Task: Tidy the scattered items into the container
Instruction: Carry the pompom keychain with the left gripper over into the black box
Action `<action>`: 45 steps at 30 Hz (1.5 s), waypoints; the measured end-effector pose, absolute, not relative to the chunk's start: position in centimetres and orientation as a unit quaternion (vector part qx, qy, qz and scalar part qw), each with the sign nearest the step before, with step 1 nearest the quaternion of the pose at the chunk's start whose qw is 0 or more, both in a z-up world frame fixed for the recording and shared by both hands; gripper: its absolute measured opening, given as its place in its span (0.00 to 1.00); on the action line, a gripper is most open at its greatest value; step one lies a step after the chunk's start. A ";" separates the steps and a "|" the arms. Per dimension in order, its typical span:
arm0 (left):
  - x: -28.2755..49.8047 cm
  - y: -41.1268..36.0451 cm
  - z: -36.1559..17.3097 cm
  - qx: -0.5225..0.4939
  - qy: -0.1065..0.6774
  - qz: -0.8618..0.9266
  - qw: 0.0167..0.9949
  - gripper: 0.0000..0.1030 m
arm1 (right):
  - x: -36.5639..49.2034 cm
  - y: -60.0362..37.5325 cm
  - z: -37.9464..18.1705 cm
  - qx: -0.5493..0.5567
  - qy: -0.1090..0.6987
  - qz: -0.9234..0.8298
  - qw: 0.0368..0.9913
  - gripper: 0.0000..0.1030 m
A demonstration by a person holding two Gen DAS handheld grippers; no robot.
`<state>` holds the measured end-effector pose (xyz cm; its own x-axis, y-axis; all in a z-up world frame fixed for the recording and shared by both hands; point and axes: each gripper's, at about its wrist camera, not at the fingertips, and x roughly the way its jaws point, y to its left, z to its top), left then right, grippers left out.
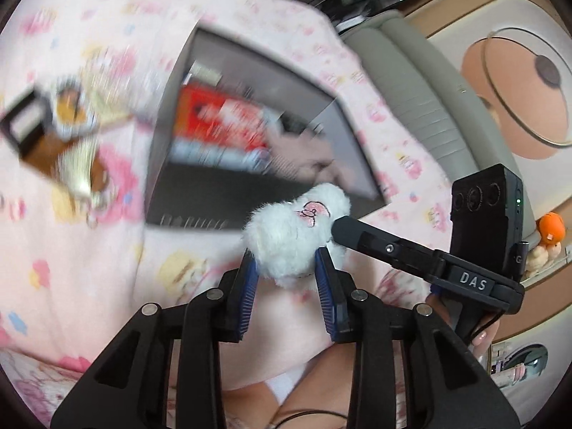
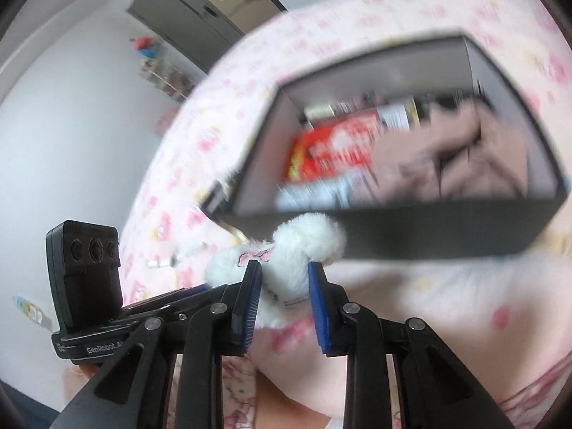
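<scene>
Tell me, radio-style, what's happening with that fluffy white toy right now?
Both grippers, left and right, clamped on the white plush toy. Toy held above the pink bedding, just short of the grey box. Box already holds a red packet. Path clear.

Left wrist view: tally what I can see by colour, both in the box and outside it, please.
White: 1, fluffy plush toy, held between both grippers' jaws.
Red: 1, packet inside the grey box.
Pink: 1, soft item in the box beside the packet.
Brown and cream: 1, blurred cluster on the pink blanket; pieces uncountable.
Total: 4.
</scene>
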<state>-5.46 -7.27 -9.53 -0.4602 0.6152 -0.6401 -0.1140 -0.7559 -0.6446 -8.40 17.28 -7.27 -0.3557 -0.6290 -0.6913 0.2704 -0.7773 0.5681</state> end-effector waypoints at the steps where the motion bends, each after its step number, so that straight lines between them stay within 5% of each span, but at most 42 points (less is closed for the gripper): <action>1: -6.3 -6.7 -8.5 -0.460 -0.269 0.816 0.223 0.31 | -9.0 17.4 -6.0 0.484 -0.171 -0.809 0.285 0.23; 8: -16.9 -1.6 -6.8 -0.469 -0.273 0.819 0.187 0.31 | -17.3 16.7 -2.6 0.470 -0.122 -0.839 0.247 0.23; 17: -26.3 1.4 -12.4 -0.546 -0.264 0.776 0.174 0.28 | -24.8 20.2 -8.4 0.513 -0.124 -0.824 0.204 0.21; 25: -24.7 -0.3 -12.1 -0.525 -0.267 0.798 0.126 0.29 | -26.3 23.0 -10.6 0.527 -0.153 -0.816 0.181 0.21; 30: -22.1 -3.2 -12.3 -0.521 -0.296 0.799 0.052 0.38 | -26.1 22.7 -11.3 0.543 -0.156 -0.805 0.183 0.21; 35: -24.2 -0.8 -15.3 -0.590 -0.275 0.757 0.061 0.35 | -26.0 22.7 -11.7 0.552 -0.158 -0.802 0.164 0.21; 45: -28.1 2.7 -13.6 -0.538 -0.253 0.801 0.073 0.35 | -26.6 23.7 -10.9 0.522 -0.122 -0.837 0.114 0.21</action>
<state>-28.12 2.70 -13.59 -0.4100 0.3884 -0.8253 0.1562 -0.8615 -0.4831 -26.65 23.73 -10.92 -0.4301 -0.3173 -0.8452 0.0633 -0.9445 0.3224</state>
